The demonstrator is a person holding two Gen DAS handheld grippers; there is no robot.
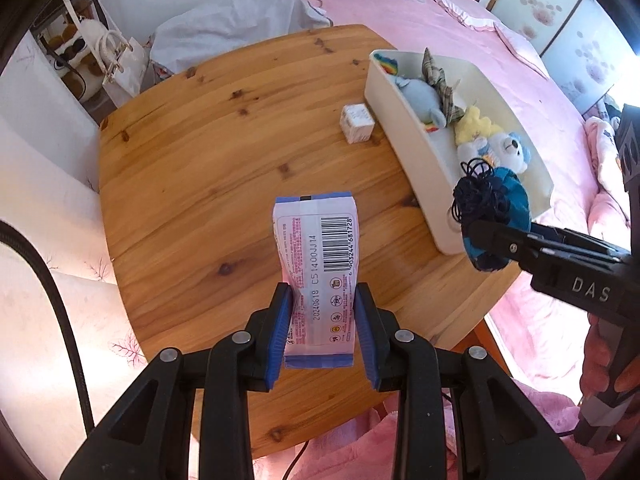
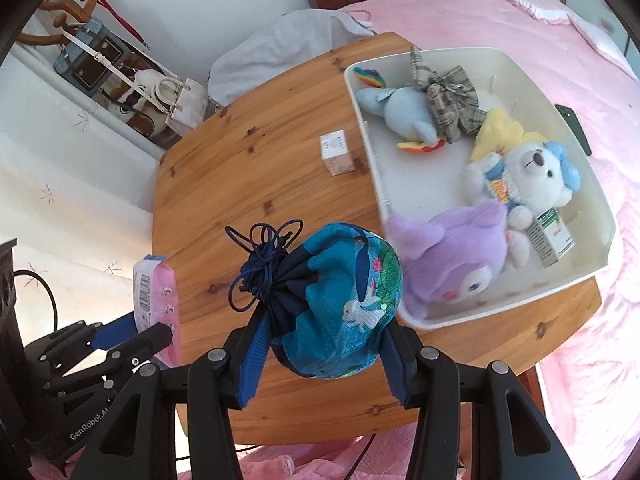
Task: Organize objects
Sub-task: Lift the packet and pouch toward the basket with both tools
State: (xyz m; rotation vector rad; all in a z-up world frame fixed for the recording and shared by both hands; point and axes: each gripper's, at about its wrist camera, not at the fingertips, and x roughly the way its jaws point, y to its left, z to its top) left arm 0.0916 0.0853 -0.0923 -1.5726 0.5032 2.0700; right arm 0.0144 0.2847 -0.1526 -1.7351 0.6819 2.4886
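My left gripper (image 1: 322, 300) is shut on a pink and white tissue packet (image 1: 318, 248) with a barcode, held above the wooden table (image 1: 200, 168). It also shows in the right wrist view (image 2: 154, 300). My right gripper (image 2: 324, 320) is shut on a blue drawstring pouch (image 2: 340, 304), held above the table just left of the white bin (image 2: 600, 208). The pouch also shows in the left wrist view (image 1: 496, 216). The bin holds a blue plush (image 2: 404, 112), a plaid bow (image 2: 452, 108), a white bear (image 2: 528, 176), a purple plush (image 2: 456, 260) and a small box (image 2: 552, 236).
A small white box (image 2: 337, 153) stands on the table left of the bin. A pink bed (image 2: 500, 16) lies behind and to the right. Handbags (image 2: 160, 100) and a grey cloth bundle (image 2: 288, 40) sit beyond the table's far left edge.
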